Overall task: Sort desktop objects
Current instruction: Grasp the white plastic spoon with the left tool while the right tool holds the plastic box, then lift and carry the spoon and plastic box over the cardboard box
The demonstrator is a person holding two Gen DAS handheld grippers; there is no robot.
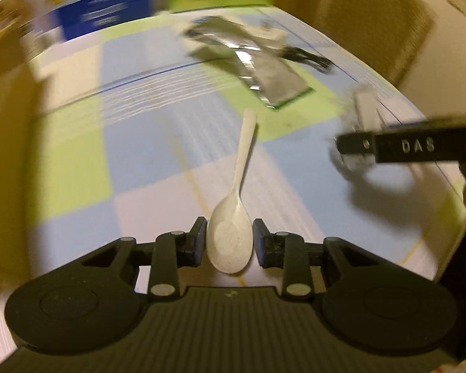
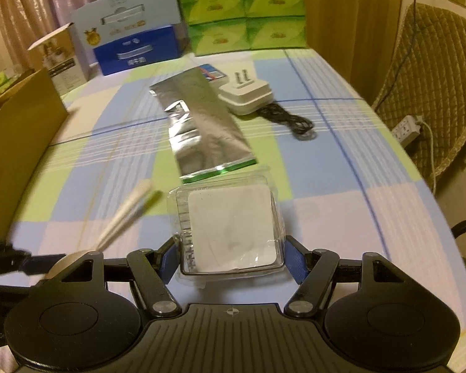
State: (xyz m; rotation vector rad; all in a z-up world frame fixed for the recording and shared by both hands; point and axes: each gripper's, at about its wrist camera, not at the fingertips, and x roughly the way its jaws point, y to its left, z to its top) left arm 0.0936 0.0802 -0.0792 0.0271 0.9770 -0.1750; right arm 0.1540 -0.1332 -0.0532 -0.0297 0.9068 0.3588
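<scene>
On the counter point(image 2: 341, 186), the left claw point(image 1: 230, 242) pinches a spoon point(image 1: 233, 217). Right claw point(image 2: 230, 261) squeezes a clear box point(image 2: 230, 227).

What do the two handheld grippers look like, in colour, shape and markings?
Both are black plastic. The left gripper and the right gripper each have a ribbed base, two round discs, linkage bars with silver pivot pins, and fingers with blue pads. Seen from the left wrist, the right gripper's side shows raised letters "DAS". No cables or sleeves are visible.

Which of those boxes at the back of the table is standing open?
The small white box at far left: its top flap is lifted. The blue box beside it and the green boxes look closed.
</scene>
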